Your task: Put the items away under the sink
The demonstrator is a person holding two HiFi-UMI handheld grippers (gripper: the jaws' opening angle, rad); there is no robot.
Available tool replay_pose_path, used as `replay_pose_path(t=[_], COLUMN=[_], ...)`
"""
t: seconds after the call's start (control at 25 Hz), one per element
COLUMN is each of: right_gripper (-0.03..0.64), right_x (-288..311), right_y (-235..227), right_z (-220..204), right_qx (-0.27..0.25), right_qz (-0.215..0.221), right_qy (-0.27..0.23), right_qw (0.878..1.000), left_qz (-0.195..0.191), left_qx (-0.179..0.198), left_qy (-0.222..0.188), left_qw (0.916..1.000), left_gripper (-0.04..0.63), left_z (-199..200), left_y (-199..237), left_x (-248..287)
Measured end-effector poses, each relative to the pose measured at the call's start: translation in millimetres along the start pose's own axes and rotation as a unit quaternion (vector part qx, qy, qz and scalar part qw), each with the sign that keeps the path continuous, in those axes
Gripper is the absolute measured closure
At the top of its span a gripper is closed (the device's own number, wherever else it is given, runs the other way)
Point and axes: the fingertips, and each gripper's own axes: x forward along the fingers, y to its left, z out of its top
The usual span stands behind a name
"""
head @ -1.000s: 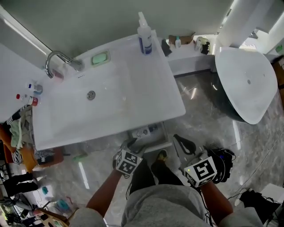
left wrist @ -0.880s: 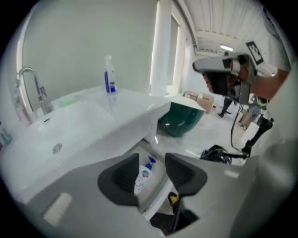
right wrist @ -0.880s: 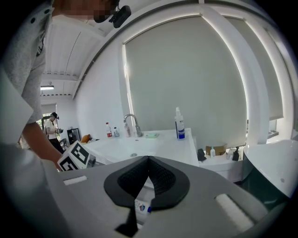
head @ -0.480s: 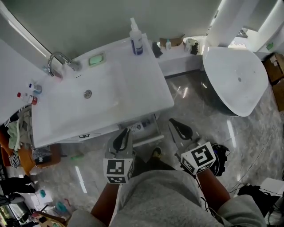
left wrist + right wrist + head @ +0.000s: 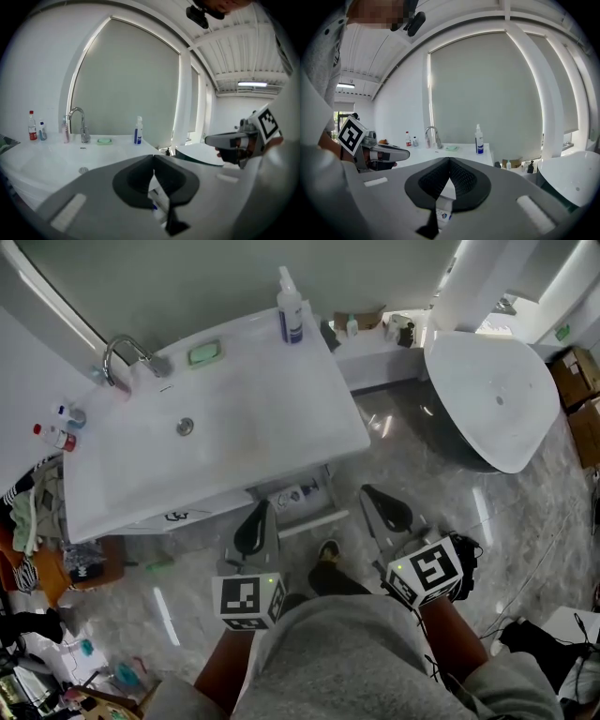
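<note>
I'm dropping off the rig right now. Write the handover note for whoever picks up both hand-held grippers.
Left hand-held gripper: jaws together, empty, held low in front of the sink.
Right hand-held gripper: jaws together, empty, beside it.
On the sink top: spray bottle at the back corner, green soap dish, small bottles left of the faucet.
Done: a few items lie on the shelf under the sink.
Left: probably the things on top, one at a time.

The white, blue-labelled spray bottle (image 5: 290, 307) stands upright at the sink's (image 5: 272, 418) back edge, green soap dish (image 5: 204, 354) near the tap (image 5: 127, 354).
</note>
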Motion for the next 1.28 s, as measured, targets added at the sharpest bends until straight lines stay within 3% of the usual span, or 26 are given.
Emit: replay_pose_path(t=[0.2, 0.64, 0.8, 1.28], right_gripper=[0.618, 0.617, 0.617, 0.617], right_x=[-20.4, -93.1, -117.2, -177.5], right_y=[46.2, 163.4, 197.4, 214.4], right_z=[0.7, -9.6, -4.9, 8.1], right_qx=[-0.01, -0.025, -0.043, -0.057], right_qz=[0.002, -0.007, -0.009, -0.036], right_qy=[-0.003, -0.02, -0.026, -0.03], right_qw=[1.0, 0.999, 0.999, 0.997], left_qz=[0.015, 0.041, 0.039, 0.019], left_qx=[-0.017, 0.01, 0.003, -0.009], left_qy=[-0.008, -0.042, -0.049, -0.069], left_qw=[0.9997, 0.9982, 0.9981, 0.9974], left_gripper=[0.583, 0.583, 0.583, 0.583], left_z=[-3.9, -13.1, -20.5, -19.4], left_y=[13.4, 35.0, 39.9, 20.6], left_x=[-50.6, -204.9, -246.8, -296.0])
